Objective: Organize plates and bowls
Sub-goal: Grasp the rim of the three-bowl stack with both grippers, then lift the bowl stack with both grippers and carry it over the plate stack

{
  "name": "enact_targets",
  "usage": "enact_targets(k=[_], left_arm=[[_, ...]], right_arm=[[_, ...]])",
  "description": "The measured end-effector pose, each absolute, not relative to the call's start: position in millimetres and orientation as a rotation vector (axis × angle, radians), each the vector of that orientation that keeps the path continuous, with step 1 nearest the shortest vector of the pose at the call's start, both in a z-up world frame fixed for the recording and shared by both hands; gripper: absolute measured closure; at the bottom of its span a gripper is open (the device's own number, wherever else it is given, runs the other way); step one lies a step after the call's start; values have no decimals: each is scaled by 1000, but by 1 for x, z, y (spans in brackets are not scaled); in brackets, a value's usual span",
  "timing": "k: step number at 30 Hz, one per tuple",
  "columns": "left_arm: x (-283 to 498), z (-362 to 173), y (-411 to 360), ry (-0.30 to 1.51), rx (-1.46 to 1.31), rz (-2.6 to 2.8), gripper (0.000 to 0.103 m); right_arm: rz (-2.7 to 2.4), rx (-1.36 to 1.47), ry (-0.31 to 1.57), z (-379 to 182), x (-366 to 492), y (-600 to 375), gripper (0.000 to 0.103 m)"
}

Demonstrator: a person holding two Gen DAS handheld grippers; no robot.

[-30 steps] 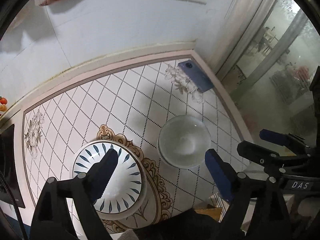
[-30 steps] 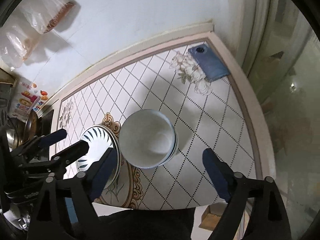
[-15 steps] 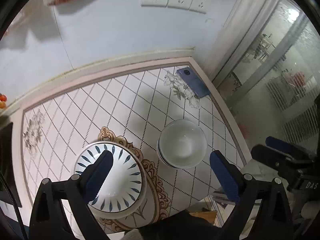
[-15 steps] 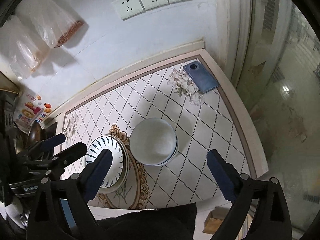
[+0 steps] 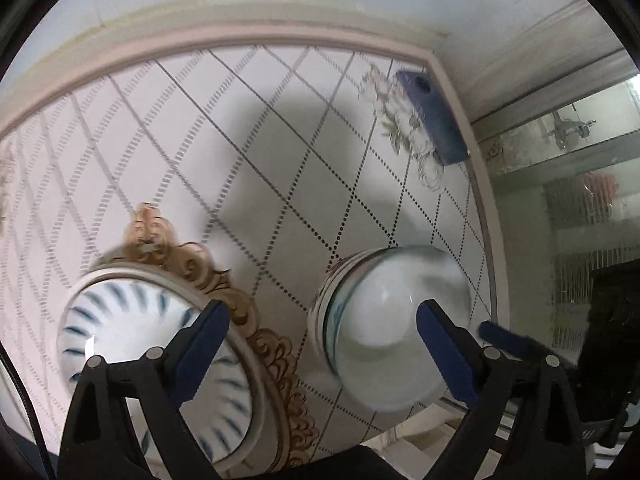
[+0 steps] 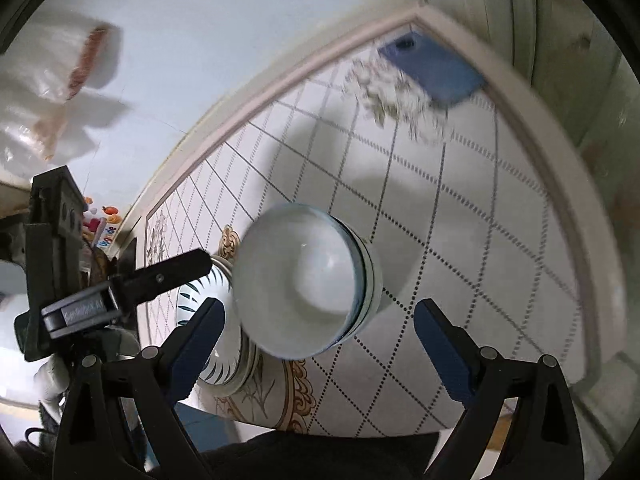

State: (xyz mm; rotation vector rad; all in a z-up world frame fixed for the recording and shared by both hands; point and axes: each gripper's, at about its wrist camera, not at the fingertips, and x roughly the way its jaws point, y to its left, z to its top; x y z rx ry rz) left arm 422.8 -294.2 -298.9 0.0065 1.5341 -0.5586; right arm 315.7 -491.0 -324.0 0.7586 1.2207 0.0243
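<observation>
A stack of white bowls stands on the tiled table; it also shows in the right wrist view. A stack of white plates with blue leaf marks lies to its left, also in the right wrist view. My left gripper is open and empty, low over the gap between plates and bowls. My right gripper is open and empty, low over the bowls' near rim. The left gripper shows at the left of the right wrist view.
A blue phone lies at the table's far right corner, also in the right wrist view. A white wall stands behind. Plastic bags hang at the left. A glass door is on the right.
Both grippers have dropped down much closer to the table and the dishes, which now look larger. Both stay open. The dishes have not moved.
</observation>
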Motion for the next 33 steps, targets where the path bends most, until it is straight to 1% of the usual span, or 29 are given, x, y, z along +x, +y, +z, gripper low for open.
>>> enact_targets(k=[3,4,7,8,9,11,12,13,14,15,16,17,19,33], left_arm=[[429,-325,-303,1602,-2,-552,8],[430,-333,-305,1628,-18,-554,10],[430,-348,-308,1662,-42,-556,11],[430,-351,-309,1667,-45,-558,12],[430,-354,-310,1673,-53,-564,15],[429,-358,-313,1690,-61,-577,32],[429,-361,-314,1696,-58,-581,36],[429,-363,-316,1701,-55,-587,42],[429,-364,-317,1698,-62,-600,45],[428,-363,-318,1688,-64,-610,46],[427,-362,-320,1683,-63,-624,52],[426,-362,-322,1684,-63,-635,56],[425,-361,-324,1672,-43,-621,56],[421,-349,-324,1641,-15,-565,57]], right_arm=[[64,838,1249,-354,323,-496,5],[85,865,1251,-361,325,-496,5],[137,925,1260,-384,331,-499,6],[152,943,1257,-392,333,-500,6],[157,958,1256,-399,334,-500,6],[176,988,1256,-408,335,-501,6],[183,1003,1255,-412,336,-500,7],[186,1015,1257,-416,337,-500,12],[195,1024,1259,-421,338,-499,15],[203,1032,1258,-424,339,-498,22],[195,1027,1259,-427,339,-497,27],[190,1024,1261,-428,339,-496,29],[168,1028,1259,-433,338,-496,41],[145,1045,1289,-434,338,-489,42]])
